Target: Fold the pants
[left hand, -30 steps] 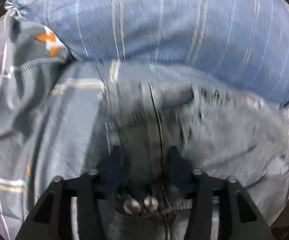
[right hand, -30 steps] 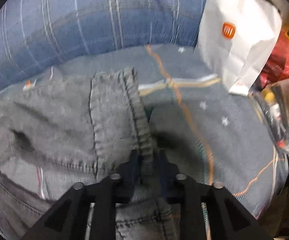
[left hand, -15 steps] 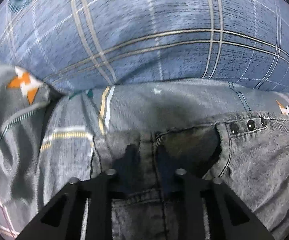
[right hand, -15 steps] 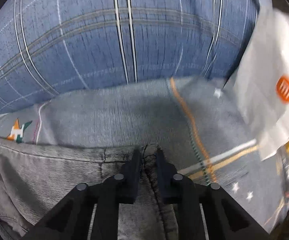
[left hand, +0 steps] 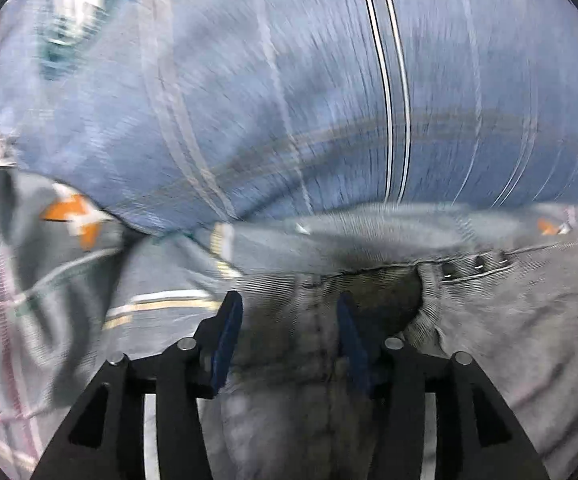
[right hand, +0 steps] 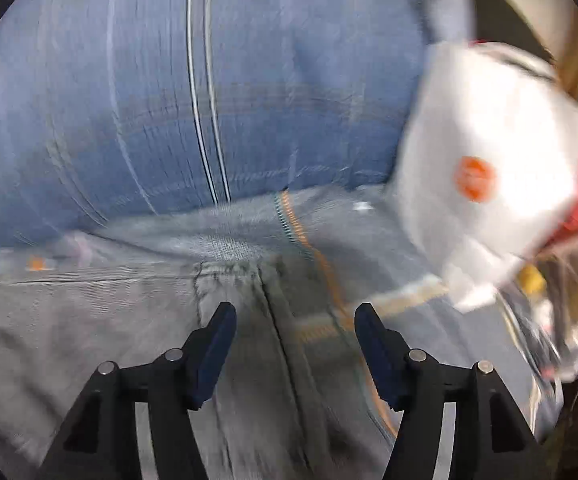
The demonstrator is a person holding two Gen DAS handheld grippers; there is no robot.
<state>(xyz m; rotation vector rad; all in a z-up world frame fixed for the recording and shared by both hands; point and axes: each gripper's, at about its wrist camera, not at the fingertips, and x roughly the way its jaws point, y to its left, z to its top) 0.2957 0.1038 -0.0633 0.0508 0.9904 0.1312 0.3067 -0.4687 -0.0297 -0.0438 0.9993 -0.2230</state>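
Grey denim pants (left hand: 509, 320) lie flat on a grey patterned bedsheet (left hand: 161, 280), waistband toward a big blue plaid pillow. In the left wrist view my left gripper (left hand: 289, 312) is open, its blue-padded fingers (left hand: 229, 320) apart over the waistband's left end, holding nothing. Snap buttons (left hand: 477, 264) show to its right. In the right wrist view my right gripper (right hand: 293, 320) is open over the right edge of the pants (right hand: 109, 320), with a seam running between the fingers. Both views are motion-blurred.
The blue plaid pillow (left hand: 329, 100) fills the far side in both views and also shows in the right wrist view (right hand: 169, 100). A white paper bag with an orange logo (right hand: 489, 168) stands at the right, with cluttered packets (right hand: 561, 312) beside it at the bed's edge.
Both grippers were shut on the waistband ends and have opened, letting the pants go. The pants now lie flat near the pillow. Both cameras are moving.
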